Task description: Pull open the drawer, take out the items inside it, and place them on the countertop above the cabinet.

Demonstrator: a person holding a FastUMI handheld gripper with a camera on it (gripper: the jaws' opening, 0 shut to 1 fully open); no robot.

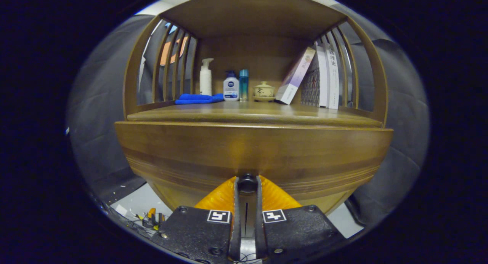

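Observation:
A wooden cabinet fills the view, with its drawer front (251, 149) right before me. A small dark round knob (248, 183) sticks out low on the drawer front. My gripper (248, 184) is shut on that knob, one finger pressing on each side. The drawer looks closed or barely out, and its inside is hidden. Above the drawer lies the wooden countertop (251, 113), under a shelf with slatted sides.
At the back of the countertop stand a white pump bottle (206, 77), a folded blue cloth (198, 99), two small bottles (236, 85), a lidded ceramic cup (263, 91) and several leaning books (316, 79). The front of the countertop is bare wood.

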